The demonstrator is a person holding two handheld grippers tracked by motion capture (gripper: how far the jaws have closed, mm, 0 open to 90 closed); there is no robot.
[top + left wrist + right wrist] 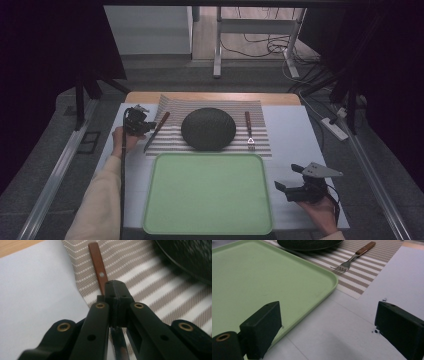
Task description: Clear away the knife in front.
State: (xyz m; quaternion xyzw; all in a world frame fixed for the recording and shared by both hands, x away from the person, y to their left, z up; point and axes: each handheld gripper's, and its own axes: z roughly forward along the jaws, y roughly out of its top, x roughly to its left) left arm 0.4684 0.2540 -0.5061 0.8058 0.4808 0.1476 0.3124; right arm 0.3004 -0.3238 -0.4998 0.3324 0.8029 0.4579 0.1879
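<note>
A knife [163, 121] with a brown handle lies along the left edge of a striped placemat [260, 120]. My left gripper [148, 128] reaches it from the left. In the left gripper view the jaws [115, 292] are shut on the knife [98, 267]; its handle sticks out beyond them and the blade runs back beneath. A dark round plate [208, 128] sits mid-mat, with a brown-handled fork [248, 131] to its right. My right gripper [288, 176] rests open and empty on the table right of a green tray [207, 195]. Its own view [329, 315] shows the tray's corner [262, 277] and the fork [357, 256].
The empty green tray fills the near middle of the white table [295, 135], just in front of the placemat. A wooden strip [210, 97] borders the table's far edge. Bare white surface lies on both sides of the tray and right of the mat.
</note>
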